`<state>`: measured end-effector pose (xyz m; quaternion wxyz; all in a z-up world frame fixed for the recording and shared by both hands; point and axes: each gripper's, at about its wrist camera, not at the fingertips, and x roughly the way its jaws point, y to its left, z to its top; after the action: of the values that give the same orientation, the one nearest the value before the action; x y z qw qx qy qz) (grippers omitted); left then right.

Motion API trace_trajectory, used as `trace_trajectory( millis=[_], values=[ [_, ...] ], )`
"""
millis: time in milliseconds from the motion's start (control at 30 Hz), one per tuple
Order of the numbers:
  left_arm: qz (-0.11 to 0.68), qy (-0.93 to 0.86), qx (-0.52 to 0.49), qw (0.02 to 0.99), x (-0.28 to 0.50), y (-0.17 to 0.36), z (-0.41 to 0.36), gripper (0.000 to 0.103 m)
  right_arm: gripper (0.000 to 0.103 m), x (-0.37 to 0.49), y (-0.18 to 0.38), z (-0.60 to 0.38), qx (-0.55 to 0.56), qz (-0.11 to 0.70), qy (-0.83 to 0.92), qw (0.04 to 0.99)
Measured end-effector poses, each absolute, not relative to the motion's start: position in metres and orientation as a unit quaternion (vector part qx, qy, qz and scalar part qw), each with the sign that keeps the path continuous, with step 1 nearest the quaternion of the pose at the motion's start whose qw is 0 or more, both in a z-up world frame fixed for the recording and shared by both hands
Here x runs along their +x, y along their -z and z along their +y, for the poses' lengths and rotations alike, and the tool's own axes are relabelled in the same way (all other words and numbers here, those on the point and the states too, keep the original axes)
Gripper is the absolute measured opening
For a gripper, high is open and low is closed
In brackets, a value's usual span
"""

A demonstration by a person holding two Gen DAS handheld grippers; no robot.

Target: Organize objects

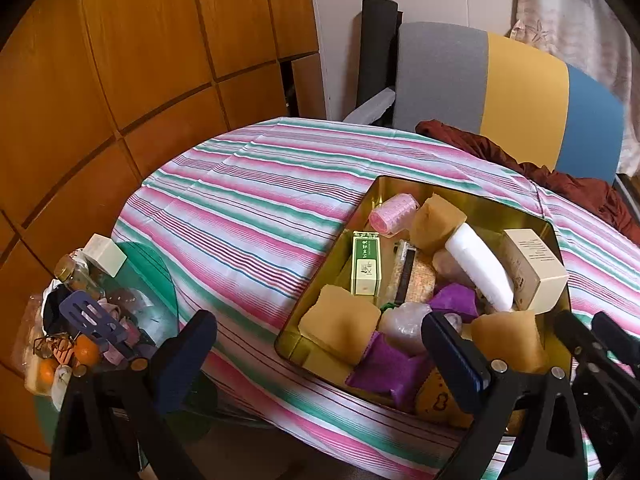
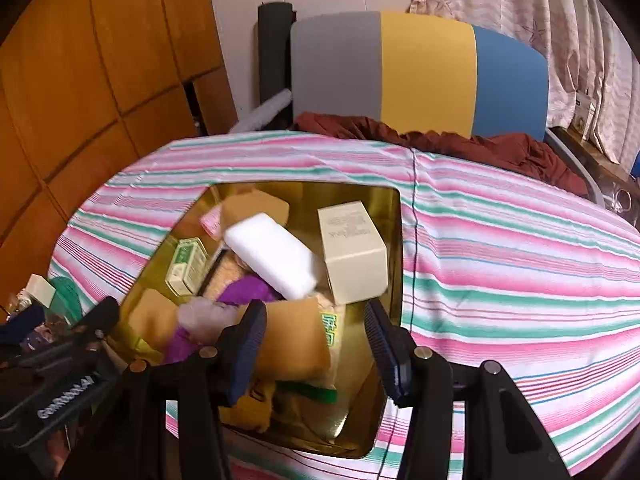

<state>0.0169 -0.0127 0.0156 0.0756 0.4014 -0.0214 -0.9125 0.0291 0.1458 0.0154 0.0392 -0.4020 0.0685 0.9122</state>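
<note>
A gold tin tray (image 1: 400,184) sits on the striped tablecloth, full of small items: a white foam block (image 1: 478,266), a cream box (image 1: 534,270), a green box (image 1: 365,262), a pink roller (image 1: 394,209), tan sponges (image 1: 340,322) and purple cloth (image 1: 388,372). My left gripper (image 1: 320,344) is open and empty over the tray's near left corner. My right gripper (image 2: 316,332) is open and empty, just above a tan sponge (image 2: 294,338) in the tray (image 2: 356,196). The white block (image 2: 274,254) and cream box (image 2: 354,254) lie beyond it.
A glass side table (image 1: 144,264) at the left holds a bottle, oranges (image 1: 86,350), a blue spatula (image 1: 94,318) and a small box. A grey, yellow and blue chair (image 1: 520,88) with red cloth (image 1: 560,176) stands behind the table. A wooden cabinet (image 1: 120,60) is on the left.
</note>
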Motion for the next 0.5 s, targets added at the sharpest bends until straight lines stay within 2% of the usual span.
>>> trace_trajectory(
  millis=[500],
  values=[
    [-0.028,0.91,0.406,0.083,0.0169,-0.011,-0.0142,0.103,0.052,0.0299,-0.0202,0.1409,-0.396,0.064,-0.916,0.029]
  ],
)
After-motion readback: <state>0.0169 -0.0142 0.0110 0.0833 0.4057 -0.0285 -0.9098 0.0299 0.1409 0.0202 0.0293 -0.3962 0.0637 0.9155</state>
